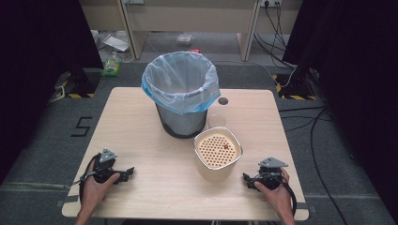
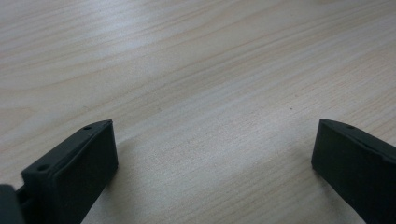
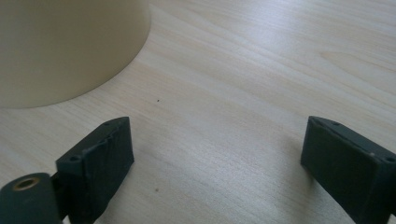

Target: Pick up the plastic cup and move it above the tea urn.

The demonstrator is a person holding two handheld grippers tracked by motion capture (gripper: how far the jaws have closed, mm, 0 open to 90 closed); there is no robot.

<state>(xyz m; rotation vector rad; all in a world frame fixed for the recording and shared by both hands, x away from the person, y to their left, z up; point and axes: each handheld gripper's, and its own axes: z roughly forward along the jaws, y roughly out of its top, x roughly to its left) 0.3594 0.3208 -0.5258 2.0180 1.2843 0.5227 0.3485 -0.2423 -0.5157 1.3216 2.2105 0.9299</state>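
Both tongs rest low on the tabletop [image 1: 155,159], jaws spread wide and empty: left tongs [image 1: 123,174] lower left of the high view, right tongs [image 1: 248,179] lower right. A cream perforated-top container [image 1: 218,152] stands just beside the right tongs. Behind it, upper centre, stands a lined bin [image 1: 180,93].

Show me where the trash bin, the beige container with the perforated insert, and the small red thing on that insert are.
trash bin [image 1: 184,121]: high view, grey side wall.
beige container [image 1: 217,172]: high view, front wall.
small red thing [image 1: 225,146]: high view, its middle.
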